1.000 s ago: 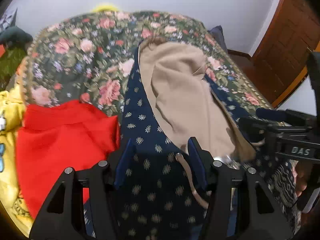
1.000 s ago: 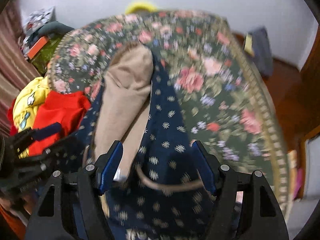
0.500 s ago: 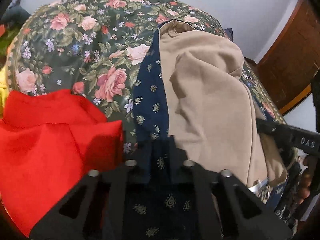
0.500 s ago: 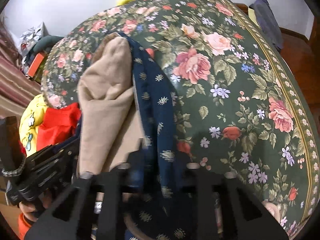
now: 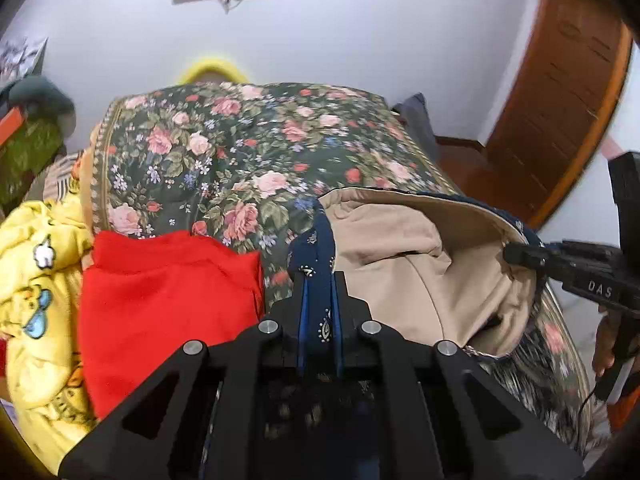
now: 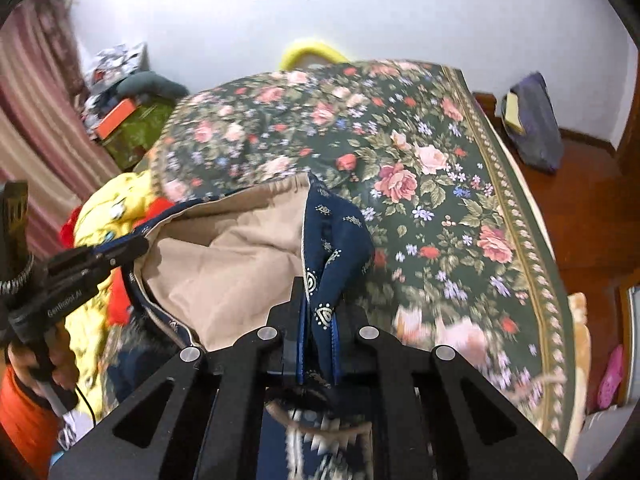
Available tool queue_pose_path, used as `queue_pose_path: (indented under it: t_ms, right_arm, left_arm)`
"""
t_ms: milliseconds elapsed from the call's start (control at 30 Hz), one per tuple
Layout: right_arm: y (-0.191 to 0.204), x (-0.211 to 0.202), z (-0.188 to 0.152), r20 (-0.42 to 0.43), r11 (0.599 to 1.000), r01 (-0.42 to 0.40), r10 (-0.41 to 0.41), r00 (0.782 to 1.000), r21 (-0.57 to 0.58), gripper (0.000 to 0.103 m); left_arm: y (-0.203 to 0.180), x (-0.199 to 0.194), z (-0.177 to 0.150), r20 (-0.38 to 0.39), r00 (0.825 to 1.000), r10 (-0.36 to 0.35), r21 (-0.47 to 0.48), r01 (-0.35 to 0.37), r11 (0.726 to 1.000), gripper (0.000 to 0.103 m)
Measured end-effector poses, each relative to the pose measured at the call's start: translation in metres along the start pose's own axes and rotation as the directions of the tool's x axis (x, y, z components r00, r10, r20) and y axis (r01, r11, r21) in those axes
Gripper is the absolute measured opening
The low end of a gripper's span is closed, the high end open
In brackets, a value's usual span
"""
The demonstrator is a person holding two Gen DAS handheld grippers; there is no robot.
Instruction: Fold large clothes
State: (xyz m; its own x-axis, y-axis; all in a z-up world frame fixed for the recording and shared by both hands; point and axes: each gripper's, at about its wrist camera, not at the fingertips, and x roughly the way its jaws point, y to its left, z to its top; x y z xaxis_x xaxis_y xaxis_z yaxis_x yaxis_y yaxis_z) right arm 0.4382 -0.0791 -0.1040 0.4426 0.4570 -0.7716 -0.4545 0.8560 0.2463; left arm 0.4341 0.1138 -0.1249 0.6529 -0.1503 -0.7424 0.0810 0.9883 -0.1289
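A large navy patterned garment with a beige lining (image 5: 420, 264) is held up over the floral bedspread (image 5: 248, 152). My left gripper (image 5: 319, 280) is shut on its navy edge (image 5: 316, 248) at one corner. My right gripper (image 6: 319, 292) is shut on the other navy corner (image 6: 336, 240); the beige lining (image 6: 240, 264) sags between them. Each gripper shows in the other's view, the right one (image 5: 520, 254) at right, the left one (image 6: 132, 248) at left.
A red garment (image 5: 168, 300) and a yellow printed one (image 5: 36, 292) lie at the bed's left edge. A wooden door (image 5: 560, 112) stands right. A dark bag (image 6: 532, 120) lies on the wooden floor beyond the floral bed (image 6: 440, 208).
Both grippers went from open to shut on the navy garment's edge and lifted it off the bed, spreading apart; the garment now hangs open between them.
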Motion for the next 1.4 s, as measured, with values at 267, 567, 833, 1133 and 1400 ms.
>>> queue_pose_path:
  t_ms: [267,567,833,1133,1400]
  right_arm:
    - [0.010,-0.040,-0.049,-0.015,0.999,-0.009,0.008,1.000,-0.038,0.009]
    - [0.006,-0.028,-0.109,-0.132,0.999,0.024,-0.029,0.991,-0.035,0.009]
    - [-0.003,-0.005,-0.144,-0.172,0.991,0.108,-0.121,0.978,-0.082,0.009]
    - [0.006,-0.026,-0.125,-0.143,0.993,0.087,-0.096,0.985,-0.074,0.035]
    - [0.012,-0.019,-0.085,-0.095,0.998,0.047,-0.052,0.994,-0.051,0.041]
  left_arm:
    - [-0.026,-0.055,-0.046,-0.058,0.998,-0.015,0.100,0.021,0.995,0.009]
    - [-0.015,-0.034,-0.109,-0.198,0.980,-0.017,0.057,0.029,0.998,0.010]
    - [-0.006,-0.008,-0.153,-0.243,0.970,0.024,0.046,-0.013,0.999,0.011]
    - [-0.009,-0.023,-0.125,-0.233,0.972,0.029,0.071,-0.013,0.997,0.039]
    - [-0.017,-0.024,-0.082,-0.147,0.989,-0.005,0.085,0.018,0.996,0.039]
